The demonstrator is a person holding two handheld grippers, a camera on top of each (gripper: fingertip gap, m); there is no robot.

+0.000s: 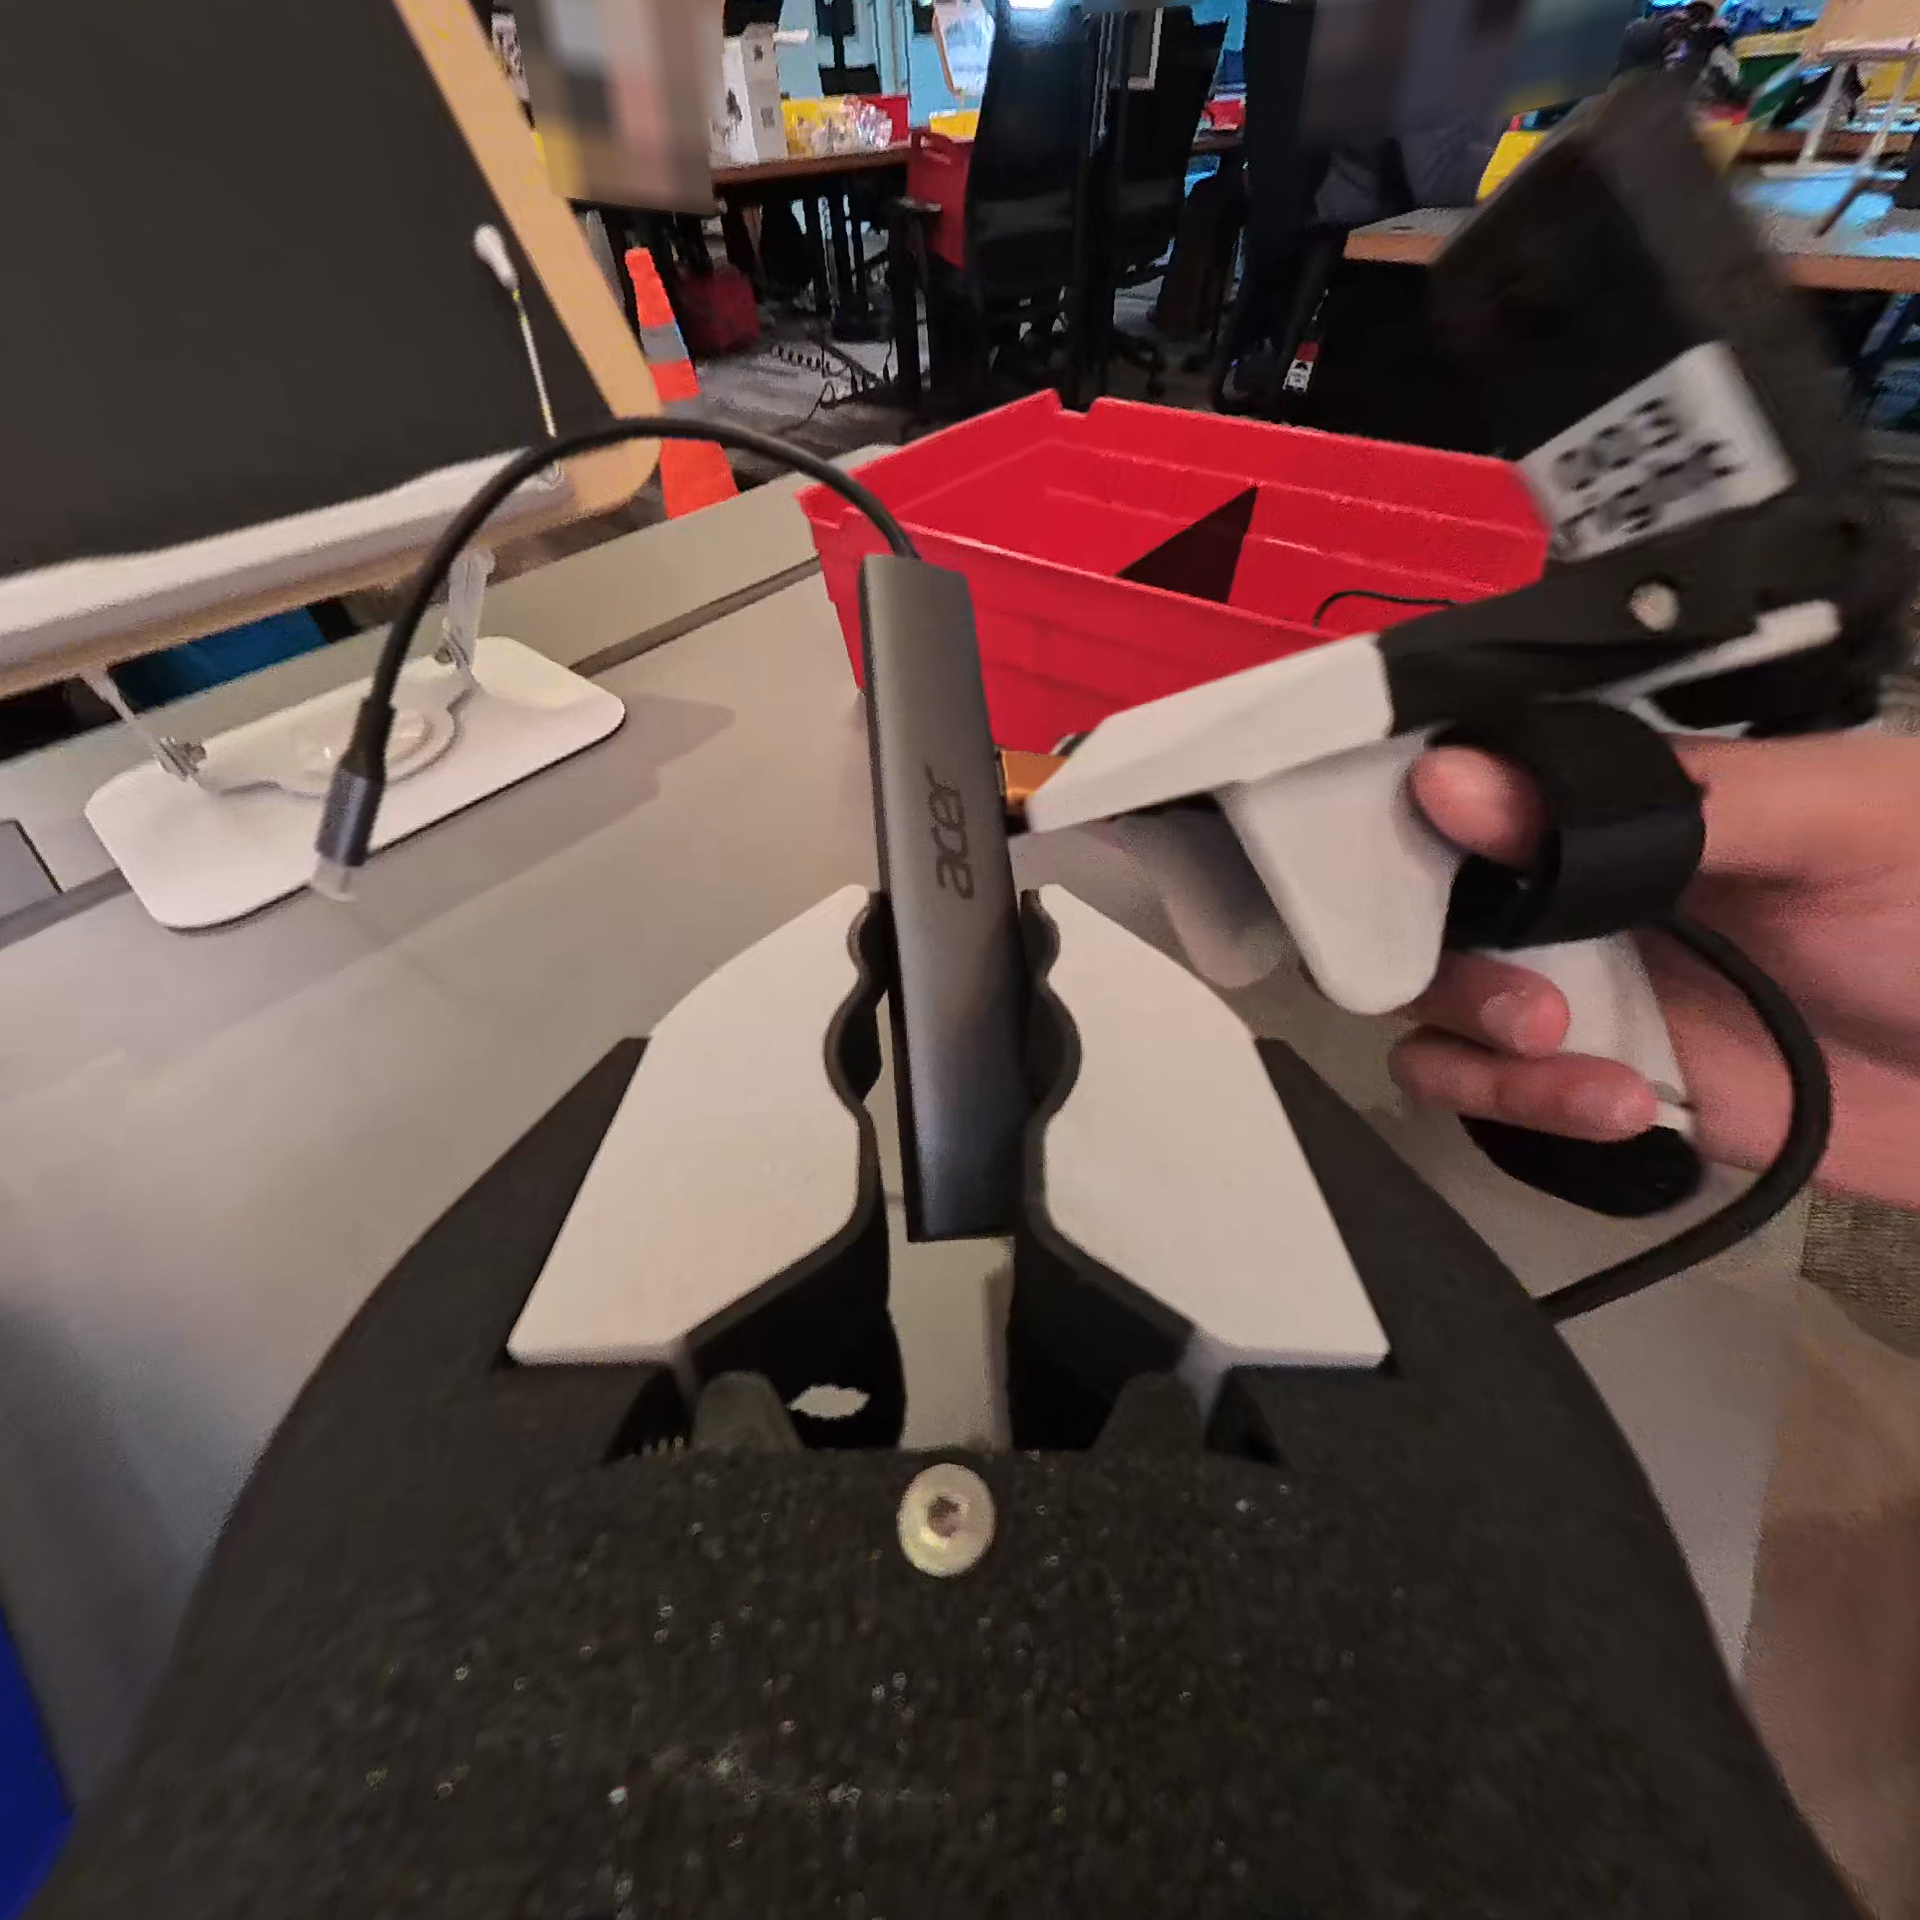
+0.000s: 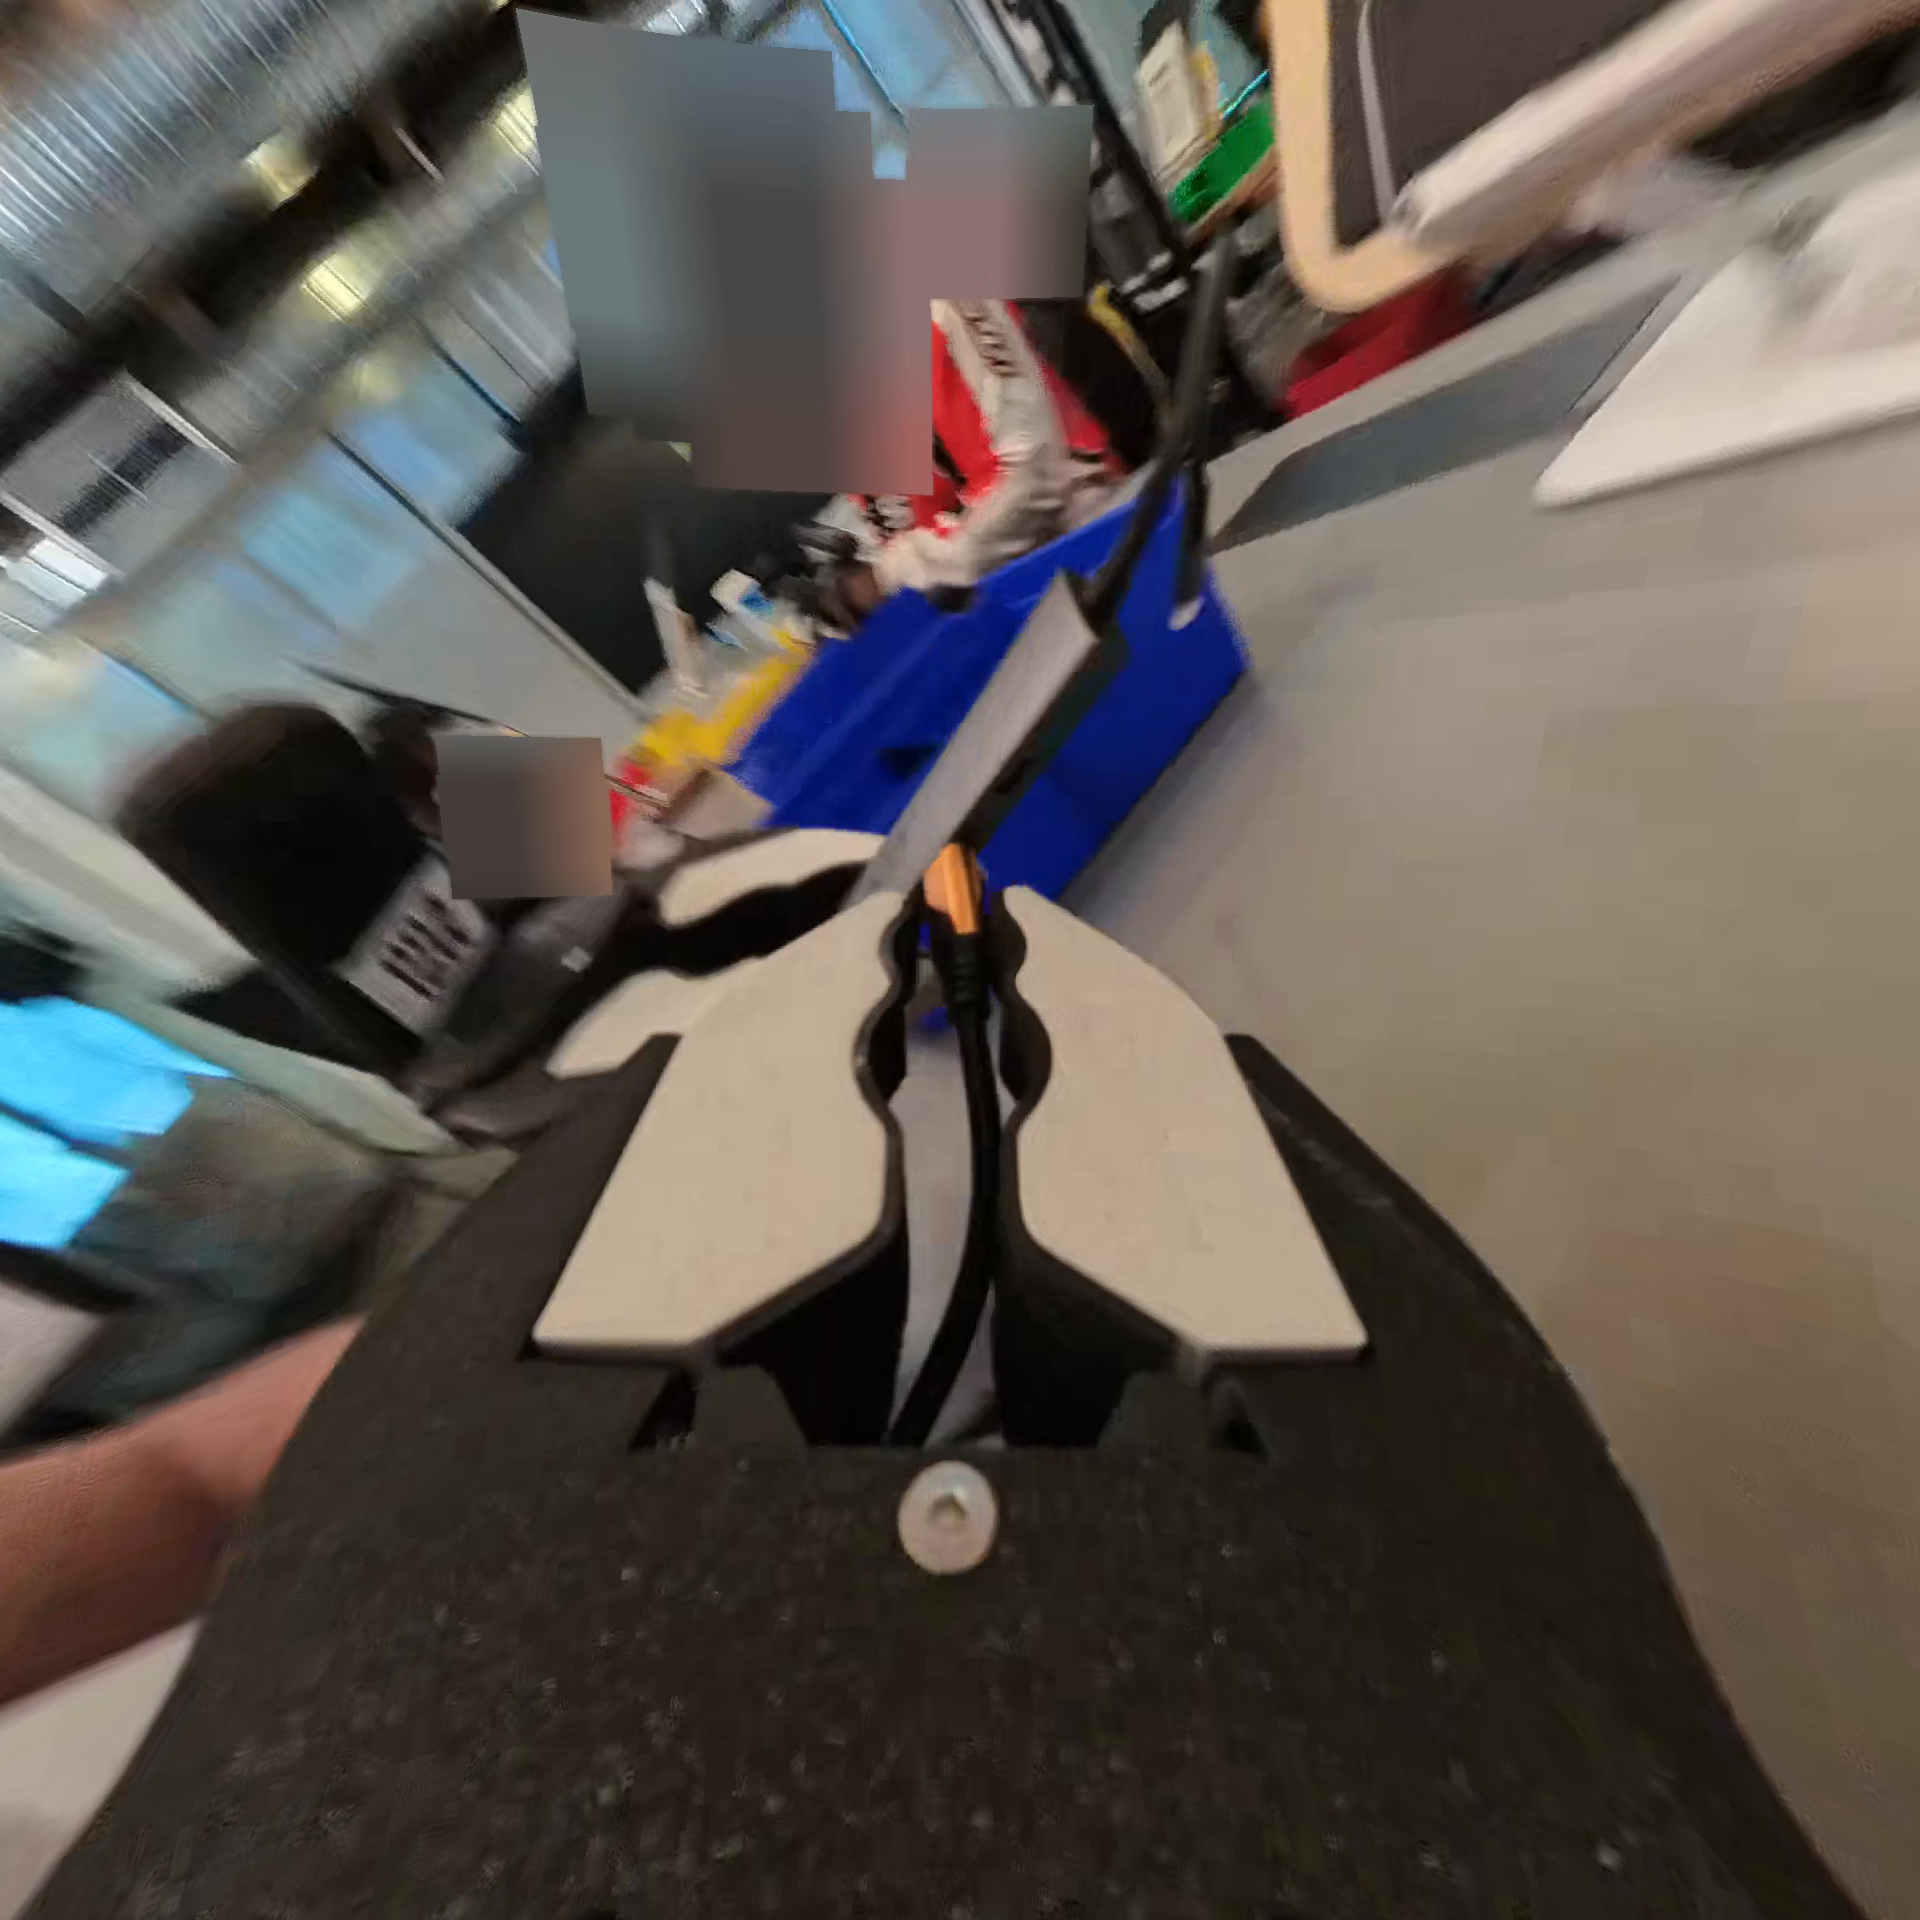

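Observation:
My left gripper (image 1: 951, 935) is shut on a slim dark grey USB hub (image 1: 940, 862) and holds it upright above the grey table (image 1: 312, 1091). The hub's short black cable (image 1: 499, 499) arcs left and ends in a loose plug (image 1: 348, 821). My right gripper (image 2: 956, 925) is shut on a black cable (image 2: 971, 1122) with an orange plug (image 2: 954, 883). The plug's tip is at the side of the hub (image 2: 997, 748). In the left wrist view the right gripper (image 1: 1049, 800) comes in from the right, held by a hand (image 1: 1766, 966), its tips at the hub's right edge.
A red bin (image 1: 1174, 561) stands on the table behind the hub. A white stand base (image 1: 364, 769) carrying a tilted dark device sits at the left. A blue bin (image 2: 935, 727) lies beyond the hub in the blurred right wrist view. Chairs, desks and an orange cone (image 1: 675, 384) are farther back. My left and right fingertips are right by each other.

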